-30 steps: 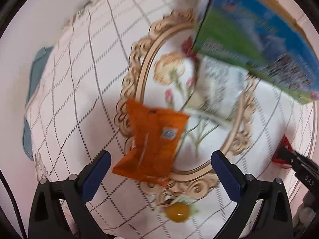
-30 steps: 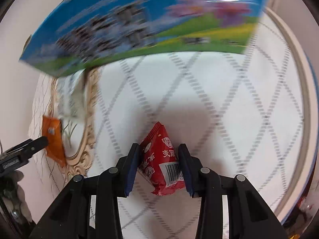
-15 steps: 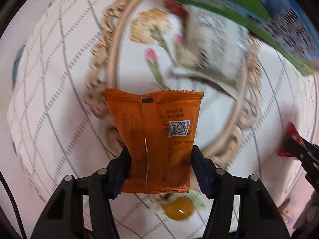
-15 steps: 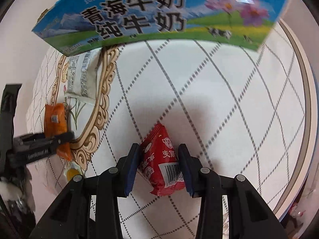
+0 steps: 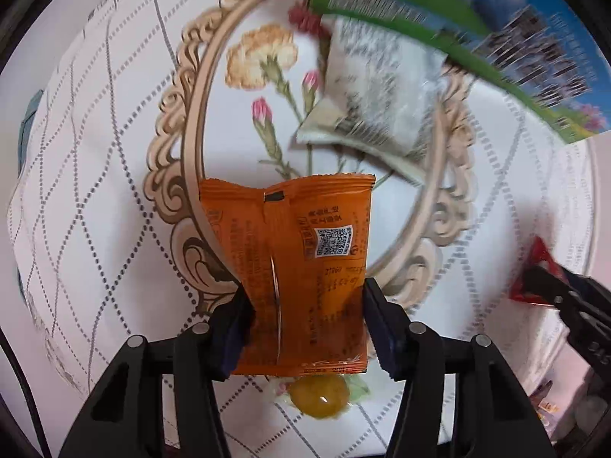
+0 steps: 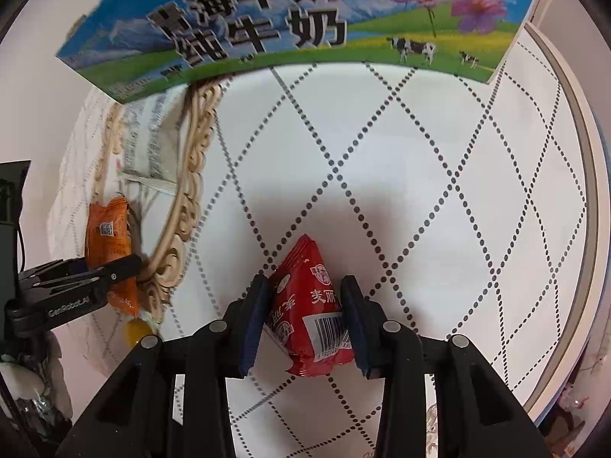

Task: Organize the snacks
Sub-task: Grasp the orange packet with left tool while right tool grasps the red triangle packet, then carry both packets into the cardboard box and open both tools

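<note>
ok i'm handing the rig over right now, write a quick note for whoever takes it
Left gripper: jaws closing on the orange packet, pads at its sides.
Right gripper: shut on the red packet, above the checked cloth.
A white packet lies on the floral oval, beside the milk box. A yellow candy sits on the cloth below the orange packet.
Nothing visibly sorted yet. Left: place both held packets, then the white packet and candy.

We read large black characters "牛奶" twice on the milk carton point(image 6: 290, 19), with "100%" above them. The red snack packet point(image 6: 309, 305) shows "麦丽" and a barcode. The left gripper point(image 6: 110, 267) bears "GenRobot.AI". The orange snack packet point(image 5: 301, 267) carries a QR code.
</note>
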`<state>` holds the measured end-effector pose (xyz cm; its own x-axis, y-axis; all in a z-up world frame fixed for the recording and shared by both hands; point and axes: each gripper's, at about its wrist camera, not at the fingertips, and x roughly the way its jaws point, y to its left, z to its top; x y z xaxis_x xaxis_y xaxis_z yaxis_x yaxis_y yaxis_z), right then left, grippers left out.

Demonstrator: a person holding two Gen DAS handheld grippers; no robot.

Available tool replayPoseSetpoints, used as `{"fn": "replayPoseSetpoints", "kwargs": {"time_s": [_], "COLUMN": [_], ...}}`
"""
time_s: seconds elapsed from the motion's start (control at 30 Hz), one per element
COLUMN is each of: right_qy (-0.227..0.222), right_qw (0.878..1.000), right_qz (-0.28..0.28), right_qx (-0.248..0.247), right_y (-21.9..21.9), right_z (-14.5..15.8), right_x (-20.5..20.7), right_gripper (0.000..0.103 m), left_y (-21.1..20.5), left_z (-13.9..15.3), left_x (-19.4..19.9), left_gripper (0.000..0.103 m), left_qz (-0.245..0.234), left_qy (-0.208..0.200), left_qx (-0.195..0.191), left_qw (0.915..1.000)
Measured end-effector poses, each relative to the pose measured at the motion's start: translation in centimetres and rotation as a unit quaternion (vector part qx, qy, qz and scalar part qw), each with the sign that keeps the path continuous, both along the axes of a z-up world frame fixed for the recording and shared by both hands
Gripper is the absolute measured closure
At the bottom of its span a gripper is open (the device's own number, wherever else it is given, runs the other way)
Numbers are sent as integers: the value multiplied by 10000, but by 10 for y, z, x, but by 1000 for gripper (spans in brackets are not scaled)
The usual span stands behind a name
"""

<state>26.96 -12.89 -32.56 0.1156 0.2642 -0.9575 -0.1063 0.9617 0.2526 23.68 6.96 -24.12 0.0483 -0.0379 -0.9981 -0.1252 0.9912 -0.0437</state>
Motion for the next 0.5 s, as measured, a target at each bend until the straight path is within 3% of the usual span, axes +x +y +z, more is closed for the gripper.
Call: {"fn": "replayPoseSetpoints", "kwargs": {"time_s": [0.17, 0.37, 0.5], "right_qy": [-246, -824, -1234], "right_qw": [9990, 9918, 9868], "right_qz": [-31, -107, -199], "right_qx": [380, 966, 1031], "right_y": [-5, -13, -23], "right_z": [35, 108, 147], "right_x": [0, 19, 54], "right_gripper": [62, 62, 62], "left_y": [-13, -33, -54], "left_z": [66, 153, 187], "left_x": [3, 40, 95], "left_gripper": [50, 50, 50], "left_qz": [-120, -411, -754], "left_qy": [-542, -1175, -1623], "left_qx": [-362, -816, -618], "left_qw": [9978, 9889, 9819]}}
